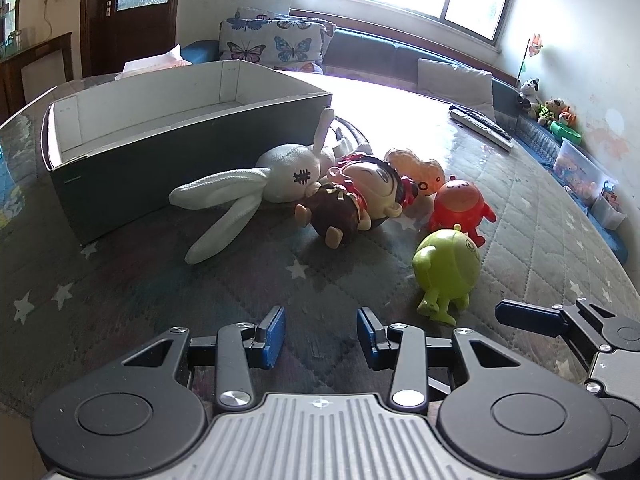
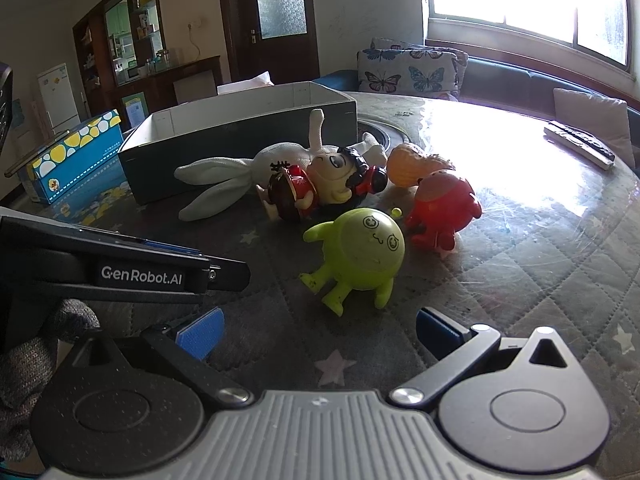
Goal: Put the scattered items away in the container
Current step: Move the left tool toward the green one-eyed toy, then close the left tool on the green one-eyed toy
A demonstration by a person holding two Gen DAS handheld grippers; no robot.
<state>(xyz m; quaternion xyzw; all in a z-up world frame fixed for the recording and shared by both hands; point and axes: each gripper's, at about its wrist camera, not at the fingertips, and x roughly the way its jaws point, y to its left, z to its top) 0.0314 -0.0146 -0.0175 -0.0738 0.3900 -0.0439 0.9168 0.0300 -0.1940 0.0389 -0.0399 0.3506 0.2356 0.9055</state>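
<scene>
Grippers first, nearest the lenses: the left gripper (image 1: 321, 334) has its blue pads parted a moderate way with nothing between them, and the right gripper (image 2: 320, 330) is spread wider, also empty, both low over the quilted star-print table cover (image 2: 540, 280). Only the right wrist view shows a knit-gloved hand (image 2: 36, 356) at its lower left and the left gripper's side bearing a "GenRobot.AI" label (image 2: 141, 276); the left wrist view catches one blue-tipped finger of the right gripper at its right edge.

Just ahead stands a lime-green round figure (image 2: 362, 250), its face seen only from the right wrist view. Beside it is a red round figure (image 1: 460, 206), then an orange peanut-shaped toy (image 1: 418, 172). A big-headed doll with black hair (image 1: 360, 200) lies on its side against a white knit rabbit (image 1: 256, 188), whose ears trail across the table.

Behind the rabbit sits the container, an open dark box with a white interior (image 1: 192, 120); no toys show inside it. A blue spotted carton (image 2: 76, 156) beside the box appears only in the right wrist view.
</scene>
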